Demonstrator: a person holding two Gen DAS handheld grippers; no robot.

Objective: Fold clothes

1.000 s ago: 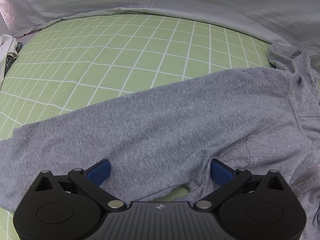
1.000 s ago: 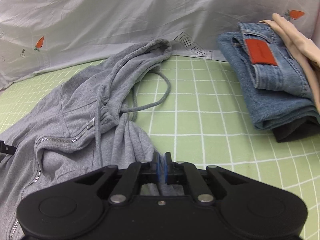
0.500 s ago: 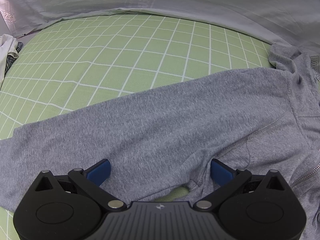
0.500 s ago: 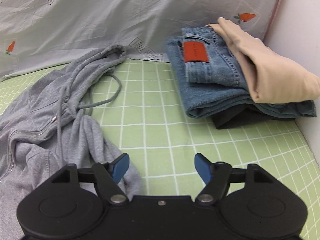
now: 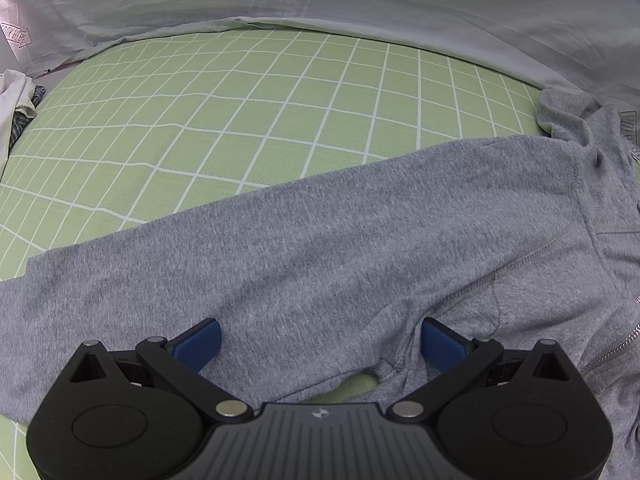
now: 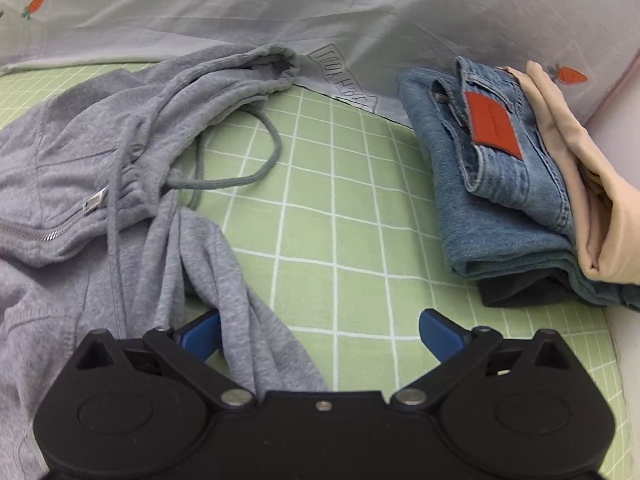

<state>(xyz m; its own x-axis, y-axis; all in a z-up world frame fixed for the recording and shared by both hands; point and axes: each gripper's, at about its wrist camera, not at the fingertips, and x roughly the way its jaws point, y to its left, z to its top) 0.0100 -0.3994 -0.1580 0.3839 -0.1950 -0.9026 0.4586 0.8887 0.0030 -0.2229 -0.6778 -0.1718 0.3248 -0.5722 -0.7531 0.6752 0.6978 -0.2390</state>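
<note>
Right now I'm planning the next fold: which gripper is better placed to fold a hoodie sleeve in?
Left, probably. The left gripper is open right over the flat sleeve; the right gripper, its jaws opening, has only bunched fabric beside one pad.

Hoodie [image 6: 72, 168] lies spread on the bed [image 6: 340, 216], hood [image 6: 240, 76] at the far edge vs the sheet [image 6: 280, 8] behind; one sleeve [image 5: 280, 248] stretches out left, other sleeve [image 6: 236, 280] bunched in front. Jeans [image 6: 492, 184] stacked w/ other folded clothes [image 6: 592, 200] sit well right of it
</note>
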